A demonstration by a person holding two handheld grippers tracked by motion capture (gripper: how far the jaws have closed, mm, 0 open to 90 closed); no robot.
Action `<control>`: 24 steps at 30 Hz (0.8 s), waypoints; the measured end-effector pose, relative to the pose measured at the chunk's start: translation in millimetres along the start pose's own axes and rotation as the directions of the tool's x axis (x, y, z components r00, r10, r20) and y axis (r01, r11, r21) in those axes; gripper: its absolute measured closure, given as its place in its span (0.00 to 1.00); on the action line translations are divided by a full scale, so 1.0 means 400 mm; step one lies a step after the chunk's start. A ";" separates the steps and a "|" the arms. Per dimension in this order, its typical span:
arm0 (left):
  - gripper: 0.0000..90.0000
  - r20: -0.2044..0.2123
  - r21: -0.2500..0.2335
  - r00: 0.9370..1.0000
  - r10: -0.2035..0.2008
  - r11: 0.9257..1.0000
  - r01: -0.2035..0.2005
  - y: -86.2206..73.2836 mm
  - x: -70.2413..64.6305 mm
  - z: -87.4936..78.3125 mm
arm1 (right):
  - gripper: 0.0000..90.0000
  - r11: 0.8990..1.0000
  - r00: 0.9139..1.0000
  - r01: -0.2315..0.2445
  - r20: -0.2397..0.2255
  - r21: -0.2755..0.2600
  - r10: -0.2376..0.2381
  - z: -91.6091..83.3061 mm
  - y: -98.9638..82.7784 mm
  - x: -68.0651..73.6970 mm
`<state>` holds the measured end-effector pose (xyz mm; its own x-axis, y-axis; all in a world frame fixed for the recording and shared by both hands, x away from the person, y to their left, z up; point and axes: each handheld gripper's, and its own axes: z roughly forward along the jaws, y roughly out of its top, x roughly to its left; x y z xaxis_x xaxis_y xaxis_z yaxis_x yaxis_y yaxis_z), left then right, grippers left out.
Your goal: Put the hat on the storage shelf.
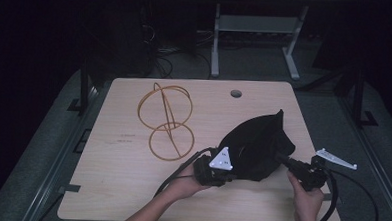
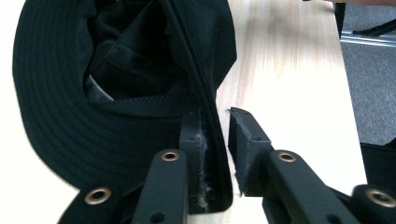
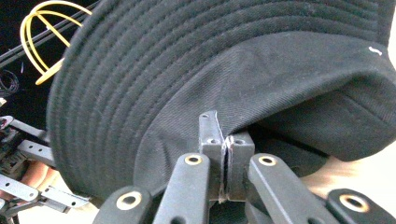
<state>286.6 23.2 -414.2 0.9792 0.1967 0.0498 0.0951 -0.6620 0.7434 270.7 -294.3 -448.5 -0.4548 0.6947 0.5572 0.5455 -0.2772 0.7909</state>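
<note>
Claws meet at a floppy black cloth hat (image 1: 257,145) near the surface's (image 1: 130,187) right edge: right claw (image 3: 226,163) pinches its brim, left claw (image 2: 219,154) stands apart around its rim.

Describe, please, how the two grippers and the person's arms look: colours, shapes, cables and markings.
Both are black. The left gripper carries a pale grey three-cornered plate on top, and the right gripper has a similar plate beside it. A black cable trails from the left one and another cable from the right one. The jaws are flat black bars with brass-coloured rivets. The forearms are bare, without sleeves.
</note>
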 end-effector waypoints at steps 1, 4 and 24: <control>0.82 -0.001 -0.002 1.000 -0.005 1.000 0.005 -0.001 0.000 -0.002 | 0.98 1.000 1.000 0.003 0.000 -0.001 -0.003 -0.001 0.002 0.002; 0.79 -0.008 0.003 1.000 -0.002 1.000 0.002 -0.001 0.004 -0.007 | 0.98 1.000 1.000 0.015 -0.001 -0.004 -0.015 -0.004 0.011 0.007; 0.76 -0.025 -0.008 1.000 -0.010 1.000 0.010 -0.004 0.013 -0.037 | 0.98 0.991 0.991 0.134 -0.008 -0.013 -0.134 -0.023 0.097 0.068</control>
<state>288.8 36.2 -405.2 0.9734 0.2216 0.0587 0.1037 -0.6539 0.7494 273.1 -292.2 -400.1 -0.5293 0.7204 0.4481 0.4703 -0.1904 0.8617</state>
